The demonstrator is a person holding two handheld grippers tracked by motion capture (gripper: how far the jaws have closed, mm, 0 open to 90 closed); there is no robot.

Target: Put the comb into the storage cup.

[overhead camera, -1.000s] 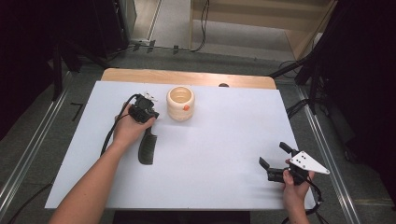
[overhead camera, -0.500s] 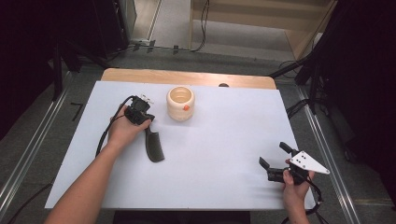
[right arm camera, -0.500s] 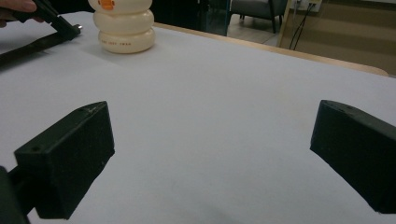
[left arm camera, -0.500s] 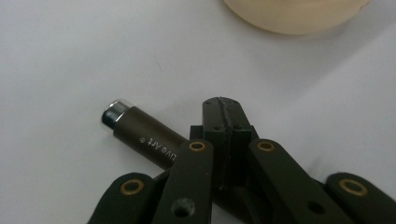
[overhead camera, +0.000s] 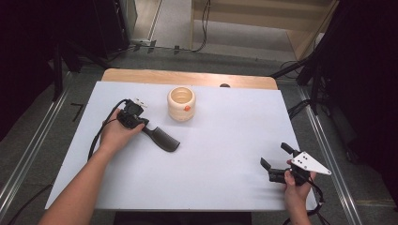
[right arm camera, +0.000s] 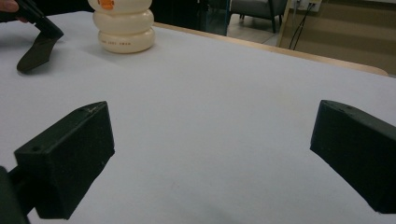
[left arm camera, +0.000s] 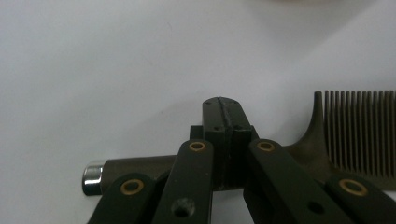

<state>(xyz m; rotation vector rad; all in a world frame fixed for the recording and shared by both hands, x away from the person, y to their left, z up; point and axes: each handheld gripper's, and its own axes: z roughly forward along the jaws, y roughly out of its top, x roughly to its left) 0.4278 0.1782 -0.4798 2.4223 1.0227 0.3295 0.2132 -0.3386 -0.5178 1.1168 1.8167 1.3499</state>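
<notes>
Left tool [overhead camera: 141,123]: jaws clamped on comb [overhead camera: 162,139] handle; comb low over desk [overhead camera: 225,117], just left-front of cup [overhead camera: 181,103].
Right tool [overhead camera: 274,165]: jaws wide apart, nothing held, near right front edge.
Risks, judged: grip sits at handle end, long toothed part could pivot or slip; swing toward cup could knock it over.
Count: one comb, one cup, two tools.

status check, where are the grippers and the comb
Left gripper shut on comb handle, teeth end toward the cream cup. Right gripper open, idle at table's near right. Nothing in the way.
</notes>
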